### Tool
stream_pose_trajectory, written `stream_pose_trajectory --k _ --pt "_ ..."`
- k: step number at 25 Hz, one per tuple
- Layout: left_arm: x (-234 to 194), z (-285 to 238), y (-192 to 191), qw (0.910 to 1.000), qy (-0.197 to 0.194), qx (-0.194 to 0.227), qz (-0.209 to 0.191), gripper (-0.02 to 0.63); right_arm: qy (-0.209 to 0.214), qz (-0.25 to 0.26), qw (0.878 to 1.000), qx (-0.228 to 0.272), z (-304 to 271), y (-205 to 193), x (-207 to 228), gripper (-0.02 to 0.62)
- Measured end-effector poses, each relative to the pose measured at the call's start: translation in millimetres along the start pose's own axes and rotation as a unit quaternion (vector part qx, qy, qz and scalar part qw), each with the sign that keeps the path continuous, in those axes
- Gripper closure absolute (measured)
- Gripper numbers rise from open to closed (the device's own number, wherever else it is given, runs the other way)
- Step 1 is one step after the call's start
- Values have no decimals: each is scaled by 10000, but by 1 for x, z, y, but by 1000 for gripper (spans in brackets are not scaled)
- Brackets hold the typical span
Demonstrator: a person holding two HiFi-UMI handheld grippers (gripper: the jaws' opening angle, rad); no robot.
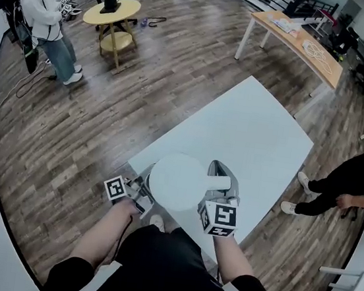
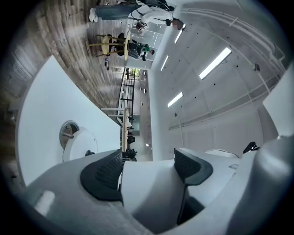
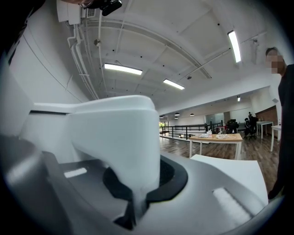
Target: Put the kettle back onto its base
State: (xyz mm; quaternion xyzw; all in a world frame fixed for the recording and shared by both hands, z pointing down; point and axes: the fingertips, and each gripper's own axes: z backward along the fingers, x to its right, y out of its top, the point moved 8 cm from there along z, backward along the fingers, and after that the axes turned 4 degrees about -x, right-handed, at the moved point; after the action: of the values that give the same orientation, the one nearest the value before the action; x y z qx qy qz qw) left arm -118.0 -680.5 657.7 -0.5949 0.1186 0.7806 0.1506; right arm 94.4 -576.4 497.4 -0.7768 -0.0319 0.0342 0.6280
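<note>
My left hand-held gripper (image 2: 147, 172) is closed on the kettle (image 1: 176, 182). Its two black pads (image 2: 102, 173) press on a white curved part of the kettle from either side, and that part fills the gap between them. From above, this gripper sits at the kettle's left side, over the near edge of the table (image 1: 256, 138).

Past the left pad, the round white base (image 2: 78, 143) lies flat on the white table top, apart from the kettle. Only the left gripper view shows it, and I cannot tell which edge of the table it is nearest to.

I hold the kettle between my two grippers at the near corner of the table. Its round white lid faces up, and the handle (image 3: 119, 133) sticks out to the right.

My right hand-held gripper (image 3: 138, 183) is almost fully closed, its black pads pinching the lower, thin part of the handle.

Beyond the table's far left, a person (image 1: 44, 20) stands on the wooden floor beside a small round wooden table (image 1: 111, 12). Off the table's right edge stands another person in black (image 1: 357, 178).
</note>
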Motion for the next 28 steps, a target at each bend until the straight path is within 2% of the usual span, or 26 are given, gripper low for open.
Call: stream_pose_trajectory --k 6,12,17,19,20,22,23,25,28 --pt "-16 -13 5 9997 226 -94 79 259 -393 -112 9990 -178 -9 -8 9 583" --pt "-17 -28 23 9971 617 60 -432 259 -536 -303 9980 -115 -28 -16 19 581" --pt "-19 -41 32 9948 783 25 -657 259 -660 -361 9971 -110 -40 -21 27 581" --pt "-16 -45 40 9908 959 43 -958 259 -683 -381 9969 -69 -46 -21 28 581" --pt "-15 -43 45 9854 1203 76 -1203 261 -679 -361 9970 -69 -49 -22 27 580" --pt "-13 -33 57 9666 1840 182 -1773 261 -672 -274 9973 -125 -57 -25 26 577" --pt "-10 -31 61 9602 1972 256 -1963 261 -684 -230 9973 -153 -61 -27 26 575" --pt "-5 -31 62 9582 1888 374 -2115 261 -729 -198 9970 -178 -67 -34 27 575" --pt "0 -33 52 9664 1658 422 -1920 261 -747 -245 9967 -194 -72 -48 31 575"
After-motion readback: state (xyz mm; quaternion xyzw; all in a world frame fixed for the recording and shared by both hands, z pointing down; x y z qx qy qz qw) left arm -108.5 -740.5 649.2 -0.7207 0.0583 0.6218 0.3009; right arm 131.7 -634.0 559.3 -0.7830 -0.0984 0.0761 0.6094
